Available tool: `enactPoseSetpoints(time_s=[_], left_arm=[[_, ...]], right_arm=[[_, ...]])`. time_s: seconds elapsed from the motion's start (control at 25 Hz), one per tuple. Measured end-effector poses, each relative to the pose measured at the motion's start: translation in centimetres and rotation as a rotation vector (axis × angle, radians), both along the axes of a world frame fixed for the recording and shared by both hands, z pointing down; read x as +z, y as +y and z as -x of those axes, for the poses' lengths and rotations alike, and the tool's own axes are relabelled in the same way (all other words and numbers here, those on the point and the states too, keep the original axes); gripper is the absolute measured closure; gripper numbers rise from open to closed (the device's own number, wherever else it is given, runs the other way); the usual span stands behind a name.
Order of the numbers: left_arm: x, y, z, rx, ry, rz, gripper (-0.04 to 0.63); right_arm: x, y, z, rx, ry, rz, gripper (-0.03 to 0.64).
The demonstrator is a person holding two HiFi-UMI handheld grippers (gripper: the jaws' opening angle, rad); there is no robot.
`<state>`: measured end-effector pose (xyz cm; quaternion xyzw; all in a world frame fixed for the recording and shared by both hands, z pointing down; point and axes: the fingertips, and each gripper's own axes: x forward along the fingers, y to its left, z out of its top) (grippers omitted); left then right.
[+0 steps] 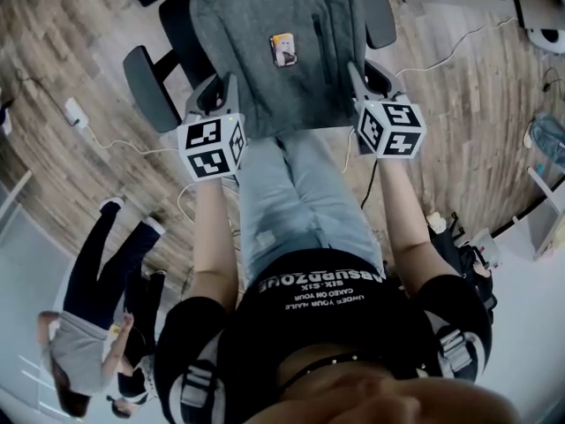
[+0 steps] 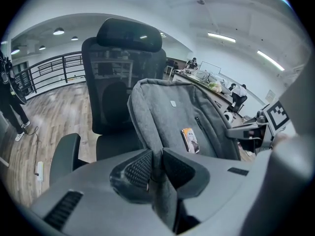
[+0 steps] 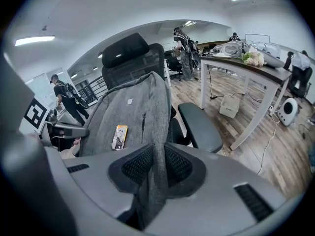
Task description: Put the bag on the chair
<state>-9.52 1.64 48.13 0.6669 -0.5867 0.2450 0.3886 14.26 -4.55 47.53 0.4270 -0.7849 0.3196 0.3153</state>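
A grey fabric backpack (image 1: 265,78) with a small orange tag (image 1: 283,49) lies against the black office chair (image 1: 150,87), between its two armrests. My left gripper (image 1: 228,91) is shut on the bag's left edge (image 2: 156,173), the cloth pinched between its ribbed pads (image 2: 139,168). At the bag's right edge my right gripper (image 1: 357,82) is shut on the fabric (image 3: 156,173) in the same way. In both gripper views the bag (image 3: 133,117) leans on the chair's mesh backrest (image 2: 115,82), below the headrest (image 2: 129,34).
The chair stands on a wooden floor (image 1: 53,51) with white cables (image 1: 132,153) and a power strip (image 1: 75,111) to the left. A white desk (image 3: 246,70) stands right of the chair. People stand at the lower left (image 1: 97,325) and in the background (image 3: 66,100).
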Motion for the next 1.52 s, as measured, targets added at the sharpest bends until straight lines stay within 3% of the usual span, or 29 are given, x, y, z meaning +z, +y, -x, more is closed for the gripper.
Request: enactPoseSetpoints(time_s=[0.8,1.52], left_arm=[[4.5,0.2,0.3,0.017,0.013,0.058,0.522],[8.4,-1.8,1.1,0.102,0.027,0.126,0.522]], right_arm=[[4.0,-0.2,0.3,0.017,0.040,0.000,0.534],[7.7,-1.5,0.8,0.078,0.092,0.007,0.532]])
